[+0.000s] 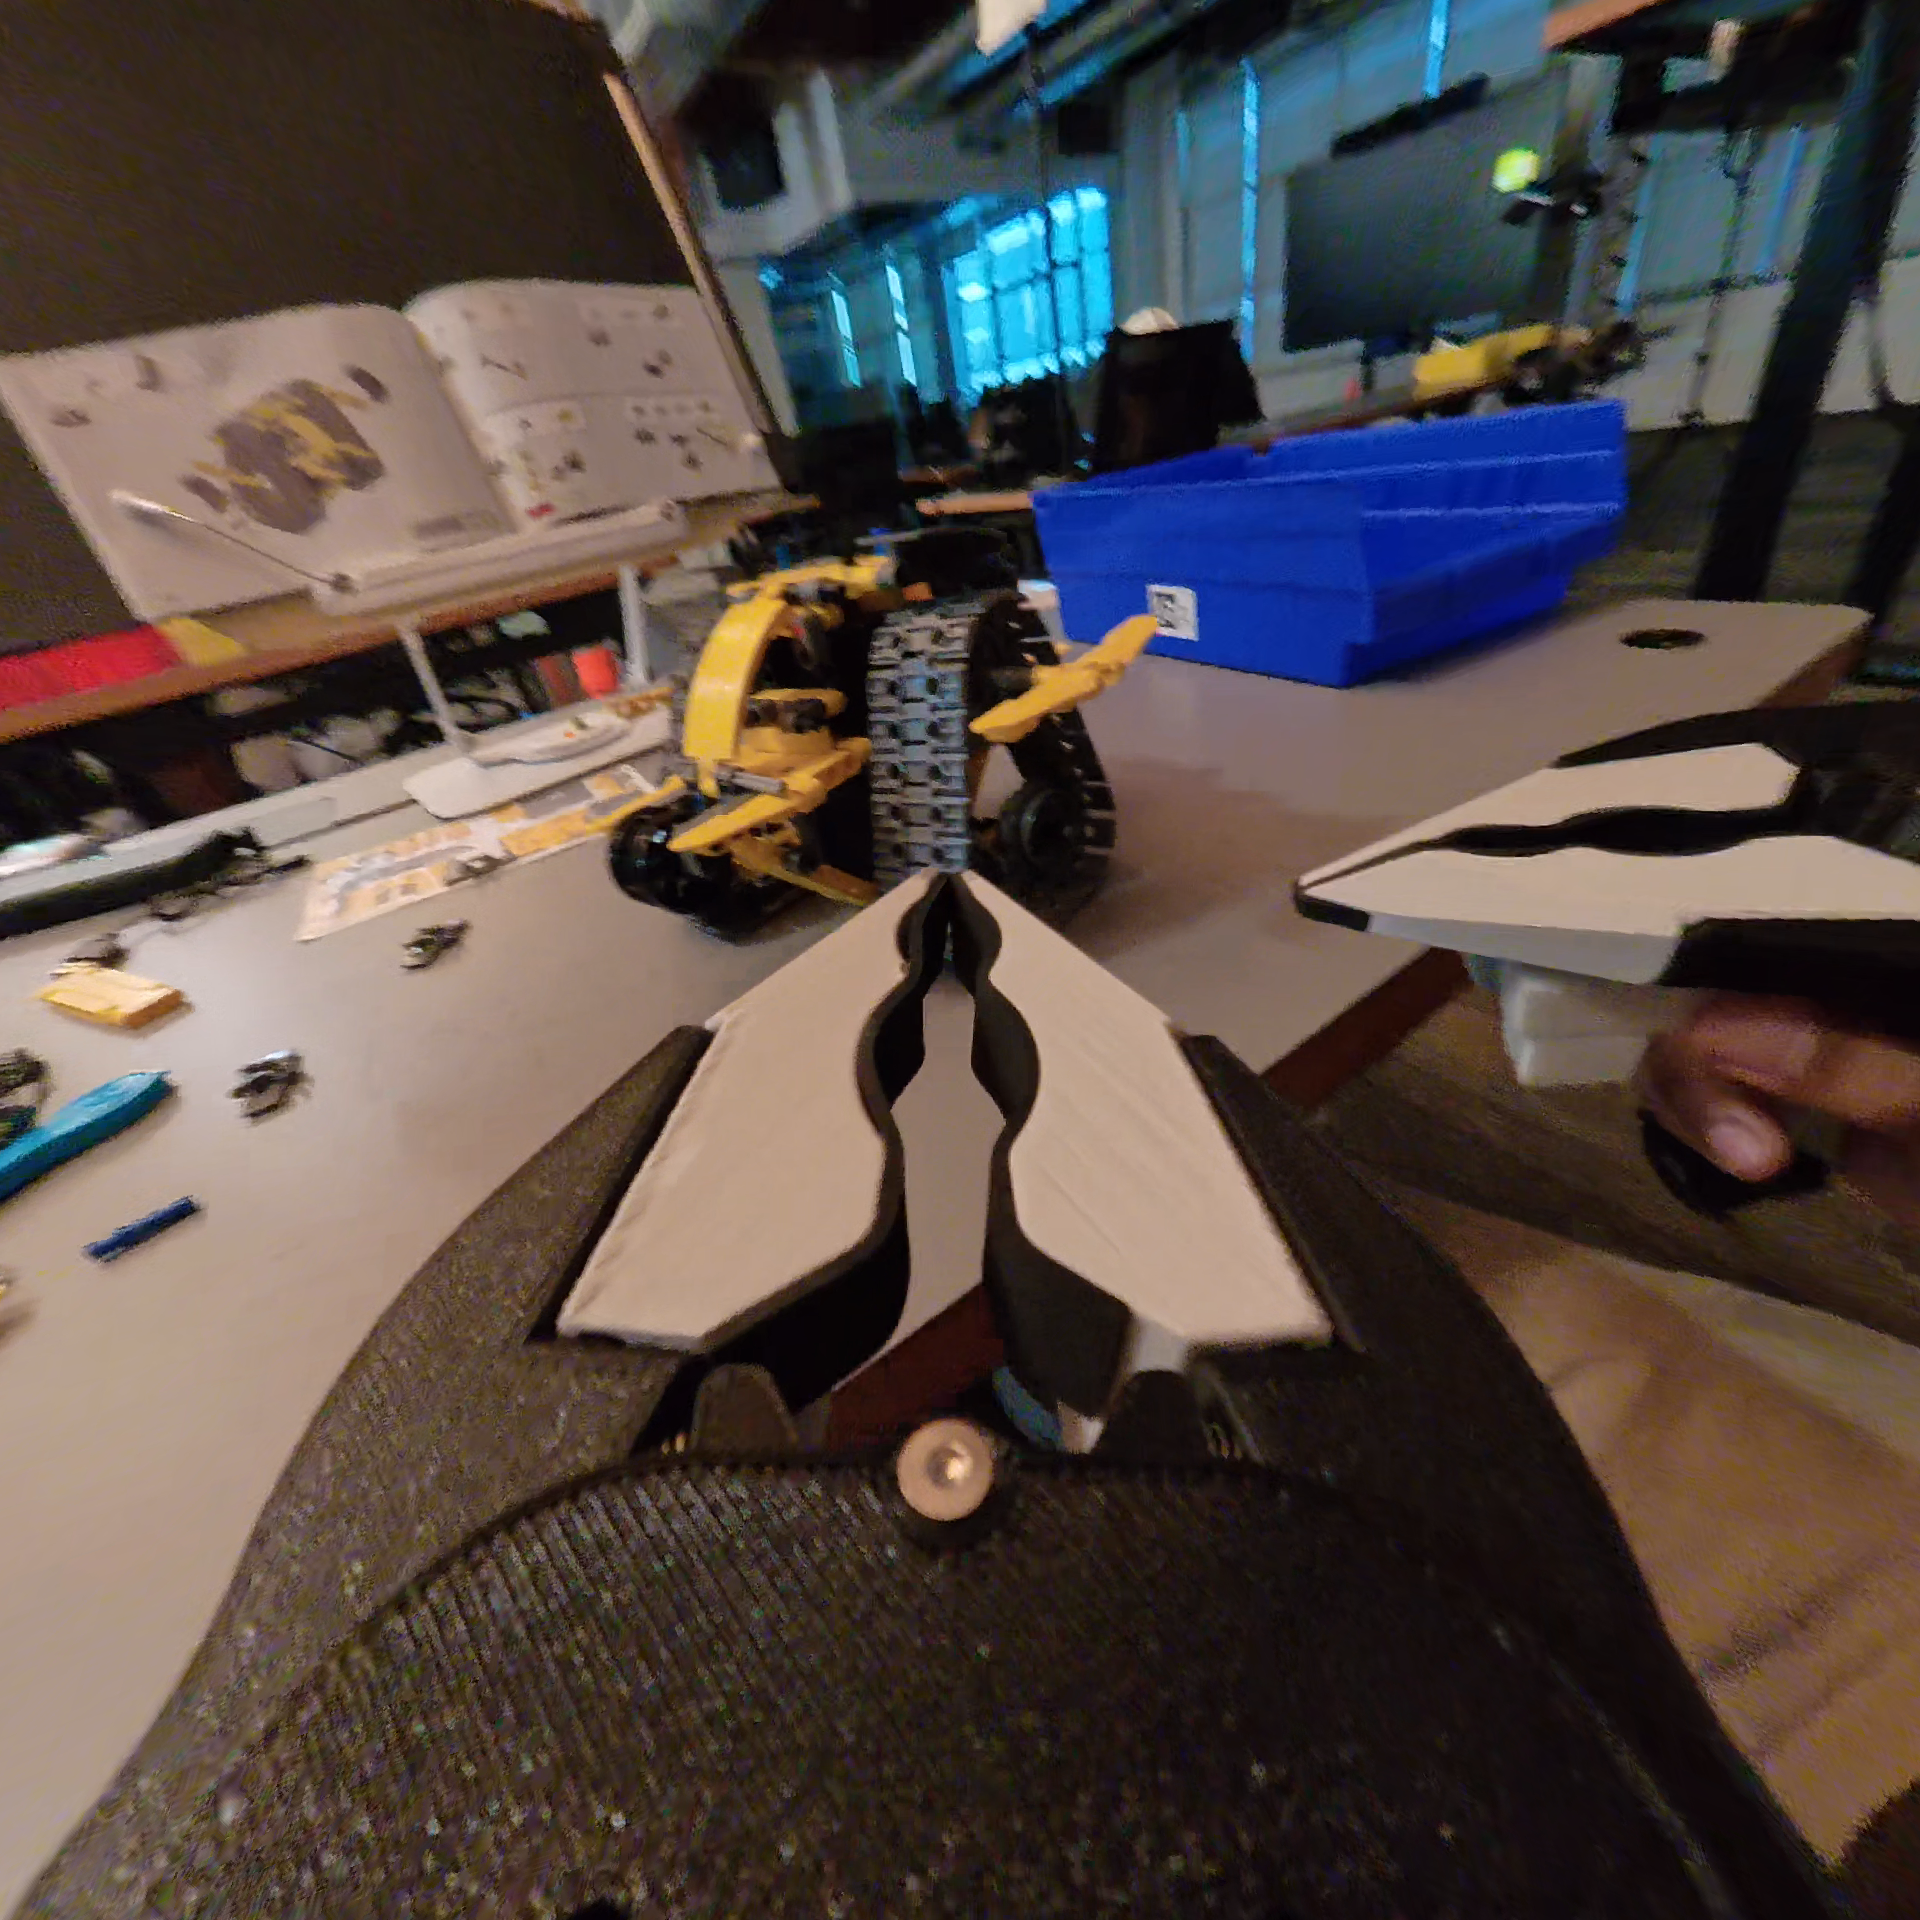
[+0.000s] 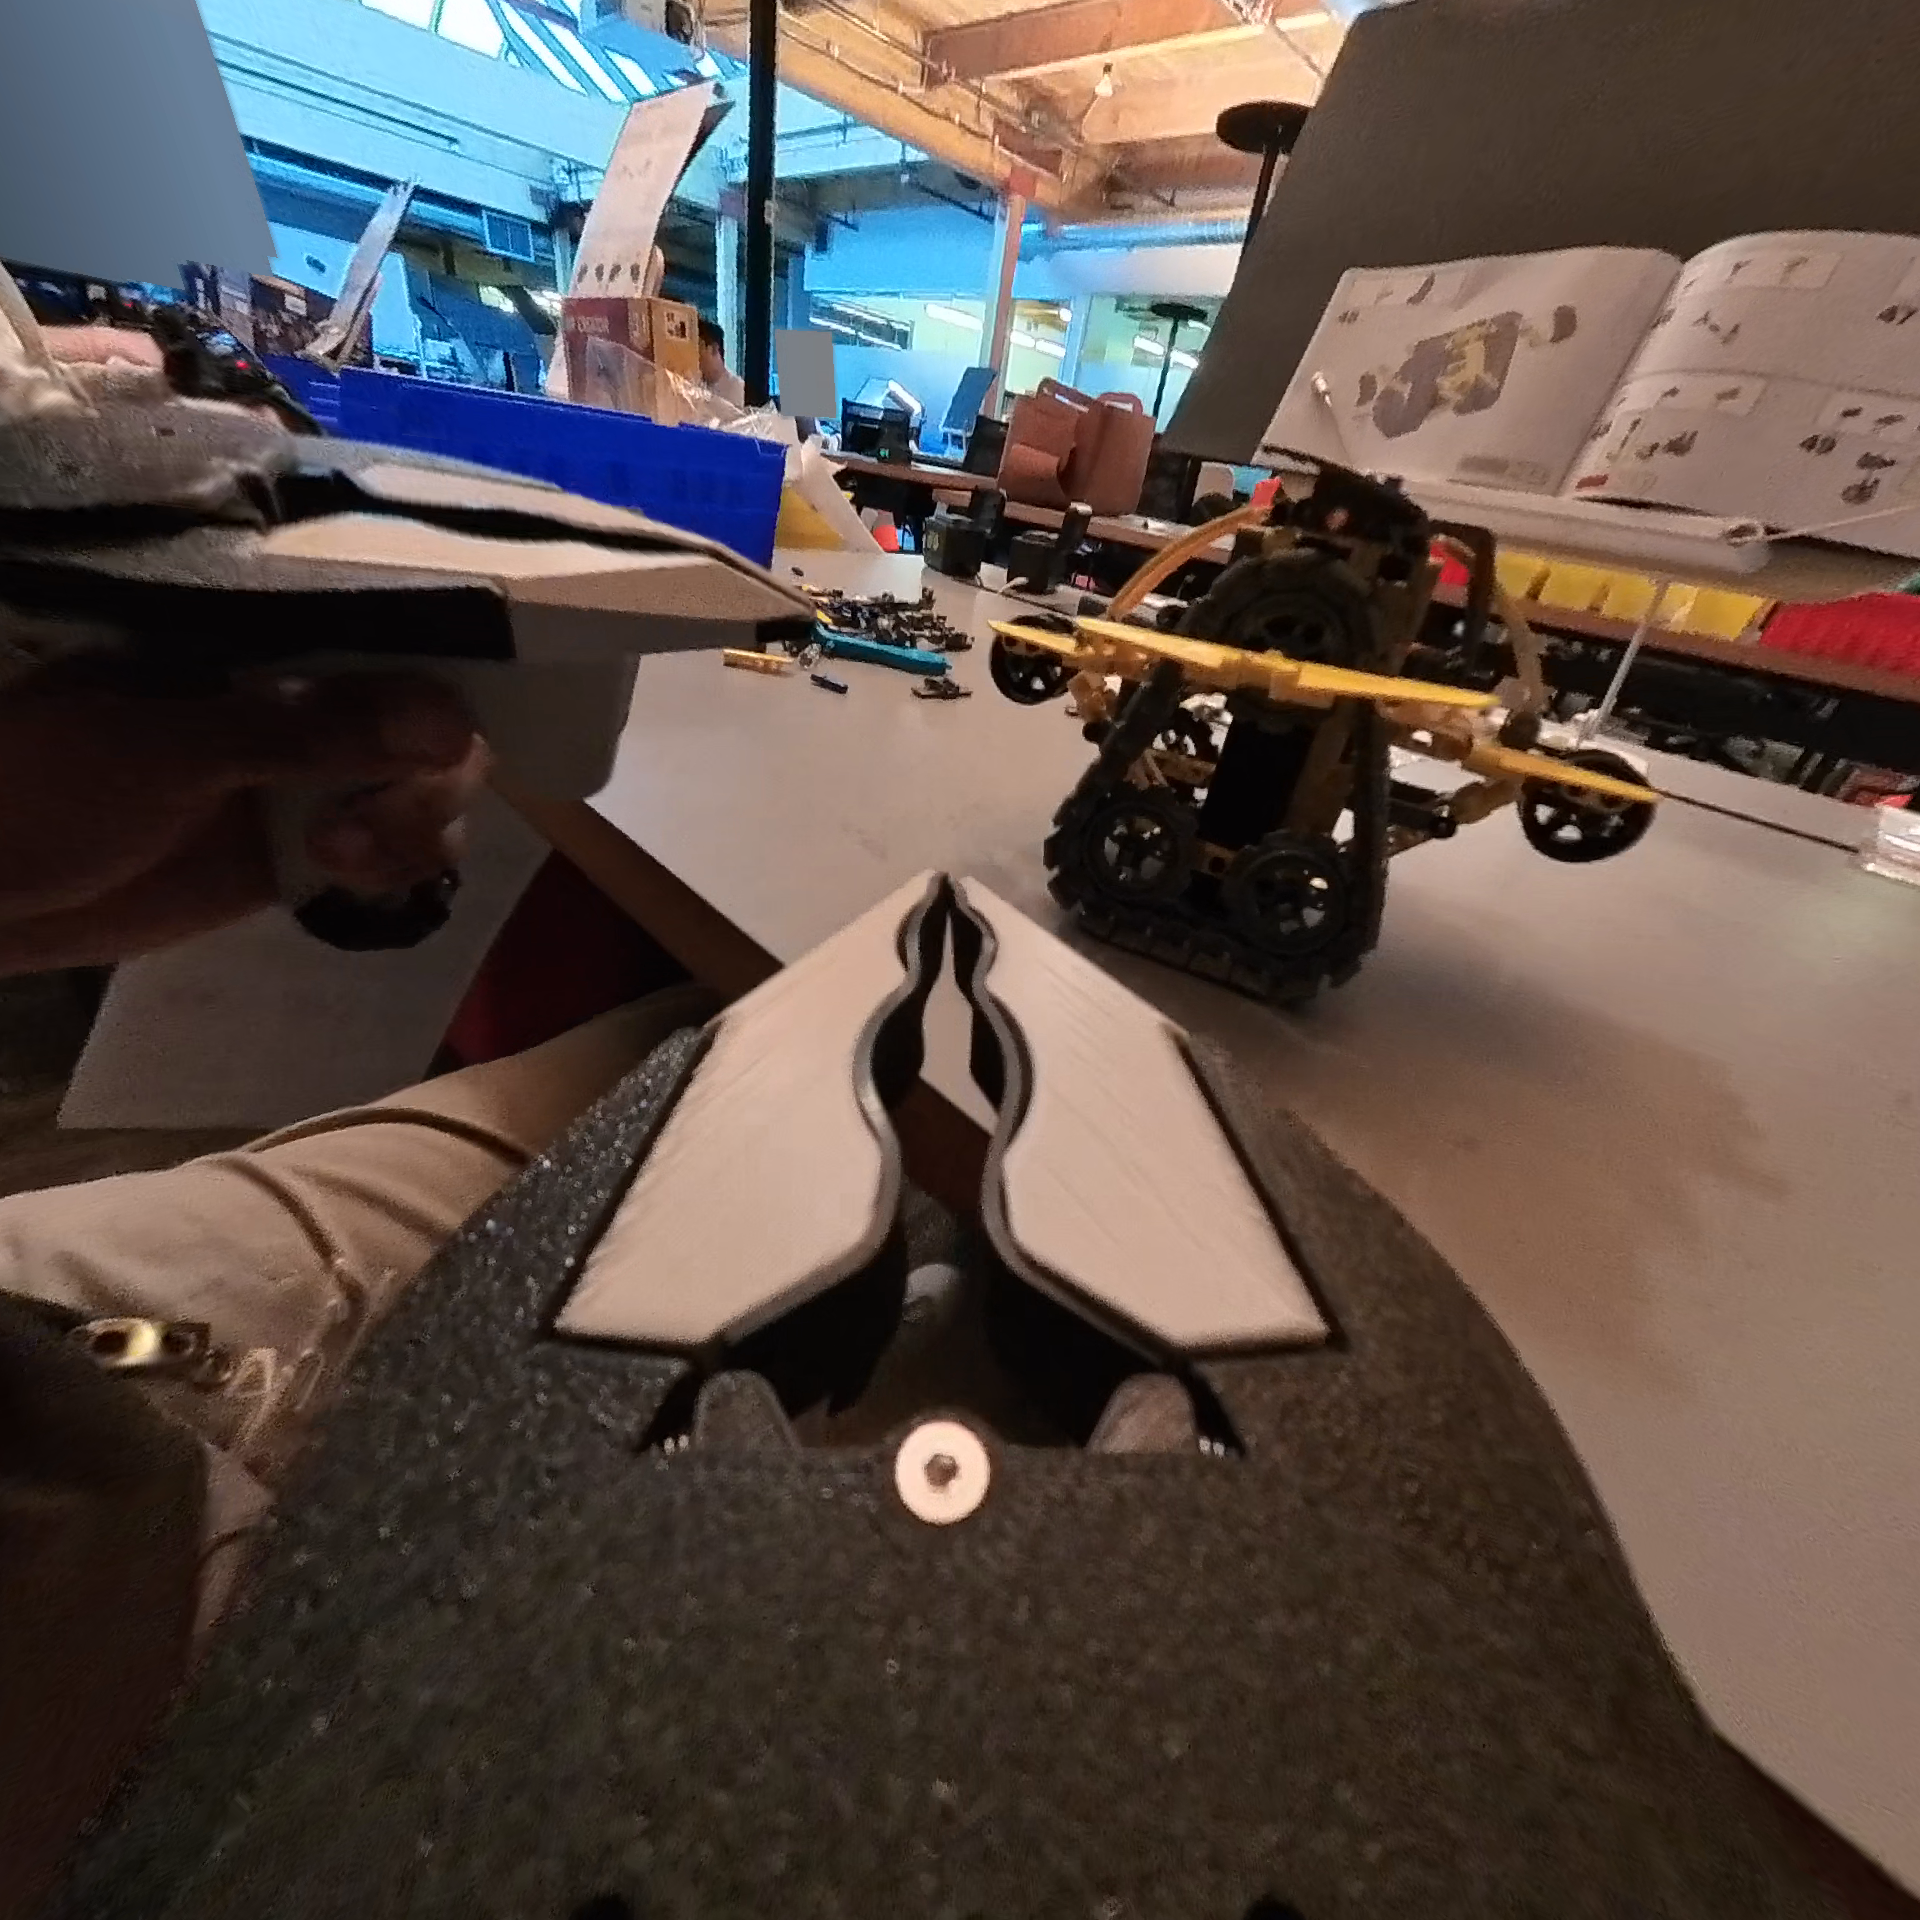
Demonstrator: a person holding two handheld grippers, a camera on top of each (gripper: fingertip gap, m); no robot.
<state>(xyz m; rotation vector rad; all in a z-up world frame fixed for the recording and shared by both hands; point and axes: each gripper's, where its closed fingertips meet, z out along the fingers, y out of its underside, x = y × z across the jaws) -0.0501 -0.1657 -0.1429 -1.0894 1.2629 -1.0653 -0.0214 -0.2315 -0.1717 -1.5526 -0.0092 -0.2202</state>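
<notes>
A yellow and black brick-built tracked vehicle (image 1: 873,727) stands on the grey table (image 1: 1351,748); it also shows in the right wrist view (image 2: 1278,790). My left gripper (image 1: 948,883) is shut and empty, its tips just short of the vehicle, near the table's front edge. My right gripper (image 2: 945,885) is shut and empty, over the table's front edge, left of the vehicle. The right gripper also shows at the right of the left wrist view (image 1: 1311,896), held in a hand. The left gripper shows at the left of the right wrist view (image 2: 800,613).
An open instruction book (image 1: 395,436) rests on a stand behind the vehicle. A blue bin (image 1: 1351,540) sits at the back right. Small loose parts (image 1: 270,1081), a blue tool (image 1: 73,1127), a yellow piece (image 1: 114,1000) and a leaflet (image 1: 447,862) lie at the left. Across from one pair of fingers to the other is roughly 8 centimetres.
</notes>
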